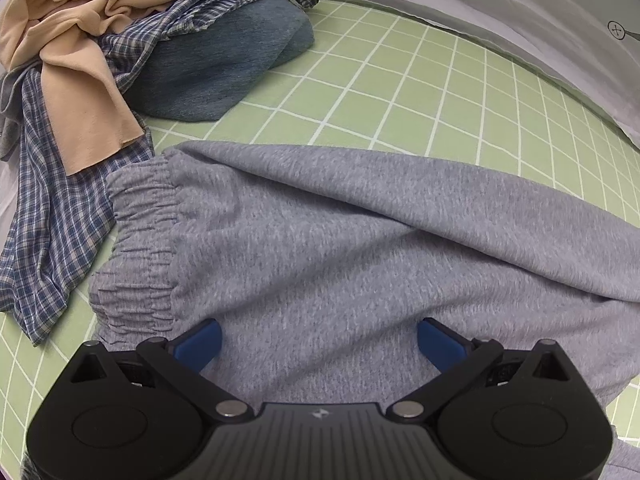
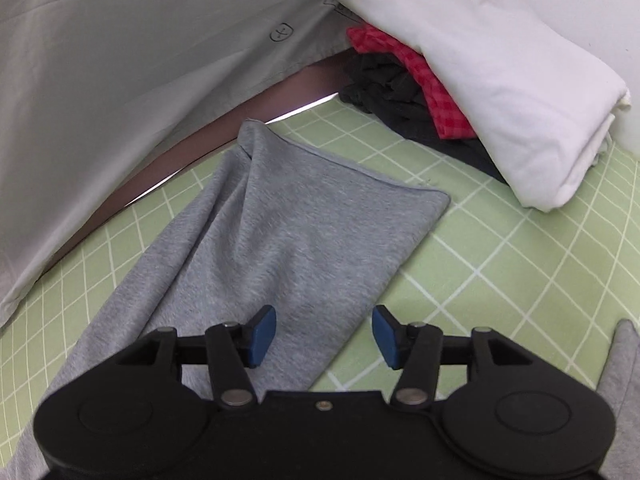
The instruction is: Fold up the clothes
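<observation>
Grey marl jersey sweatpants (image 1: 340,240) lie flat on the green grid-patterned sheet (image 1: 440,92). Left gripper (image 1: 319,340) hovers by the elastic waistband (image 1: 140,240) at 10 o'clock, jaws apart, empty. Right gripper (image 2: 324,334) over the leg hem (image 2: 344,184) at 12 o'clock, jaws apart, empty. Pinch both ends evenly, then fold.

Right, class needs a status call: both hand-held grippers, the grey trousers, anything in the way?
Left hand-held gripper open over grey trousers. Right hand-held gripper open above the leg end, nothing gripped. Trousers flat, unfolded. Plaid shirt beside the waistband.
</observation>
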The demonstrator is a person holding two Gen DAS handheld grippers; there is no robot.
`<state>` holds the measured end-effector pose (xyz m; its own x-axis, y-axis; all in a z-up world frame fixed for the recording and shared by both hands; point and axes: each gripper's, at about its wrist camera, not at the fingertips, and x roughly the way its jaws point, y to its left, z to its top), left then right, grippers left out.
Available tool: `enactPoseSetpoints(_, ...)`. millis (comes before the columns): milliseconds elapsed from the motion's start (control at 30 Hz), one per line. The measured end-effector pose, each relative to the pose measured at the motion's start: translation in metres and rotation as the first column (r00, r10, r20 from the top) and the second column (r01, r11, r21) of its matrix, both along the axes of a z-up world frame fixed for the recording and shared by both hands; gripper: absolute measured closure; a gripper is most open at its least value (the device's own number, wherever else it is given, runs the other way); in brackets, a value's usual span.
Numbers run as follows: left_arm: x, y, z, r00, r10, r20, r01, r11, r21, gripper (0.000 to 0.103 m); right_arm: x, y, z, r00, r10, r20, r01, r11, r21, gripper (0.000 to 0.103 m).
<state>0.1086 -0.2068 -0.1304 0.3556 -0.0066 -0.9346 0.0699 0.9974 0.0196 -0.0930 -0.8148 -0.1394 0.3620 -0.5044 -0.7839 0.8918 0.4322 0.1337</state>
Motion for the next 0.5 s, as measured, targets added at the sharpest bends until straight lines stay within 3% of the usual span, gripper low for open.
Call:
enactPoseSetpoints(67, 0.0, -0.001, 0.0, 1.0, 0.003, 0.003, -0.003, 1.0, 0.0, 0.0, 0.0, -0.001, -0.002, 1.0, -0.013, 0.007, 0.013, 1.0, -0.004, 0.053)
enactPoseSetpoints(100, 0.0, -0.001, 0.0, 1.0, 0.005, 0.003, -0.005, 1.0, 0.0, 0.0, 0.001, -0.002, -0.002, 1.0, -0.009, 0.007, 0.009, 1.0, -0.007, 0.065)
enactPoseSetpoints(133, 0.0, -0.001, 0.0, 1.0, 0.005, 0.003, -0.005, 1.0, 0.0, 0.0, 0.001, -0.003, -0.002, 1.0, -0.005, 0.004, 0.005, 1.0, -0.015, 0.083)
enactPoseSetpoints(200, 0.0, -0.001, 0.0, 1.0, 0.007, 0.003, -0.007, 1.0, -0.001, 0.0, 0.0, -0.005, -0.001, 1.0, 0.01, -0.008, -0.011, 1.0, -0.025, 0.1)
enactPoseSetpoints(500, 0.003, -0.004, 0.0, 1.0, -0.007, 0.003, 0.007, 1.0, -0.003, 0.0, -0.071, -0.012, 0.015, 0.994, -0.085, -0.065, 0.077, 0.99, -0.117, 0.1)
